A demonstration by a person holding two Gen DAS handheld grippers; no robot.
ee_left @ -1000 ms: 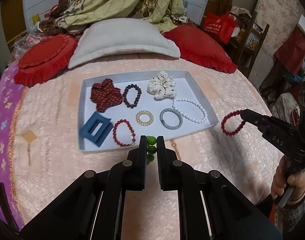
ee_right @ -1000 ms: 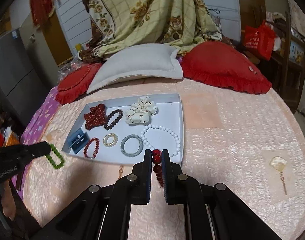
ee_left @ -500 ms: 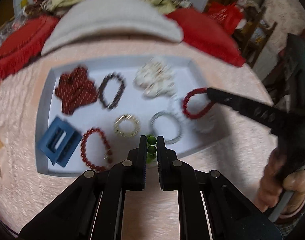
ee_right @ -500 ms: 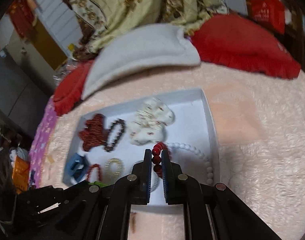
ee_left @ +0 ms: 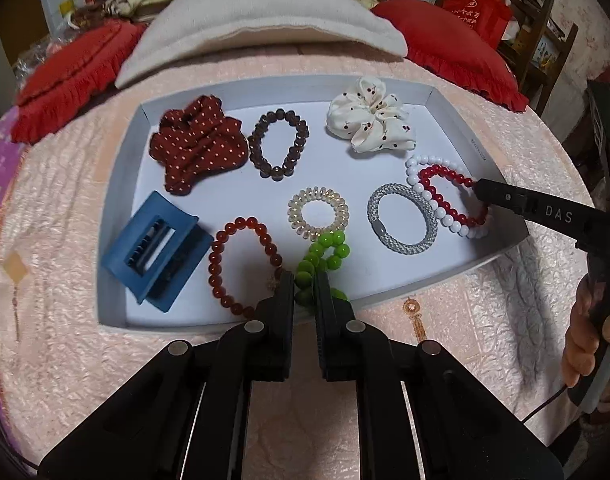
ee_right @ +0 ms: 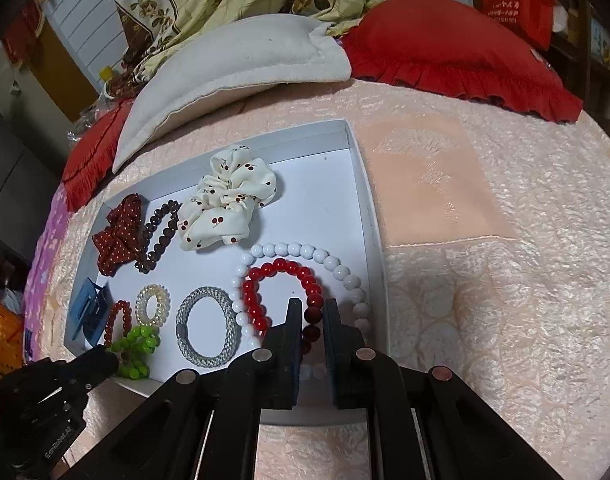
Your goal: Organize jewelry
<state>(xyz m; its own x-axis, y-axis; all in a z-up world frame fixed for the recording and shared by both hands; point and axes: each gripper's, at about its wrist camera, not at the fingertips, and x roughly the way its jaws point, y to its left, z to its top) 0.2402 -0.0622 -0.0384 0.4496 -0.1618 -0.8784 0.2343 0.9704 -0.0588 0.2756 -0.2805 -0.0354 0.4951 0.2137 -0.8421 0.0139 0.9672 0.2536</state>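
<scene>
So I'm at the bed, pink quilted bedspread [ee_left: 445,344], white pillow [ee_left: 261,20] and red cushions behind. My left gripper [ee_left: 304,280] is pinching the green bead bracelet [ee_left: 325,256] inside the white tray [ee_left: 117,208]. My right gripper [ee_right: 312,308] is loosening around the red bead bracelet [ee_right: 281,270], lying inside the white bead one [ee_right: 329,260].

Both grippers have come down over the tray [ee_left: 121,184], so the green bracelet [ee_left: 325,256] now lies on it and the red bracelet [ee_right: 281,292] inside the white beads [ee_right: 305,250].
</scene>
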